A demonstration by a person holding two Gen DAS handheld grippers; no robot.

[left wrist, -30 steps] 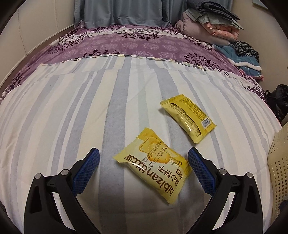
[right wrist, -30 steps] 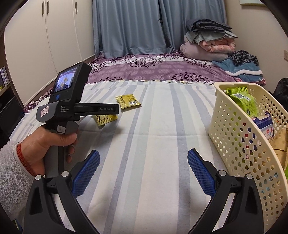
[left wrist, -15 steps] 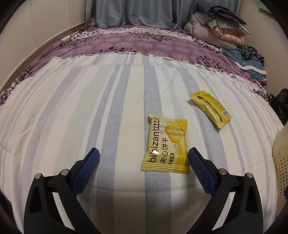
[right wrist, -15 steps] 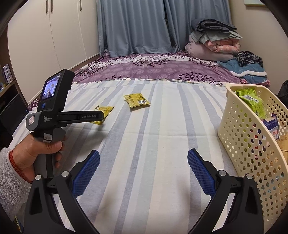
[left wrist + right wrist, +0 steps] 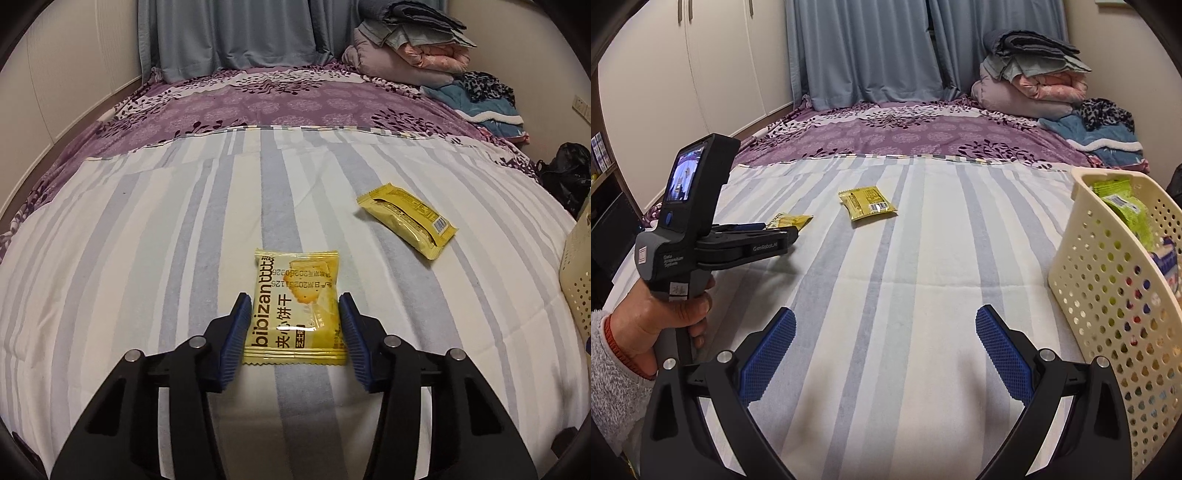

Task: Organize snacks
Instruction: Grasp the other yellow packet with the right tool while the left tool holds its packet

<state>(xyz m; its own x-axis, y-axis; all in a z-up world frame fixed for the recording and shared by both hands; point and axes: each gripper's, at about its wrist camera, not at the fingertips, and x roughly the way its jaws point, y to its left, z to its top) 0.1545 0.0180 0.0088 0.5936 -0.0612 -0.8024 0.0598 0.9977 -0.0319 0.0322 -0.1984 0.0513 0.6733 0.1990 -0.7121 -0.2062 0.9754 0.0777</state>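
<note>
Left tool (image 5: 294,334), narrowed around the flat yellow foil biscuit packet (image 5: 296,309): pinch its side edges, lift level; right tool (image 5: 885,354) wide, idle.

A yellow biscuit packet (image 5: 295,308) printed "bibizan" lies flat on the striped bedsheet (image 5: 147,258), face up, its long side running away from the camera, with a blue pad at each of its side edges. A second yellow packet (image 5: 406,220) lies well apart to the right, back side up with seam and barcode showing, angled diagonally. A cream perforated basket (image 5: 1108,295) stands on the bed's right side, holding green and blue packets.
</note>
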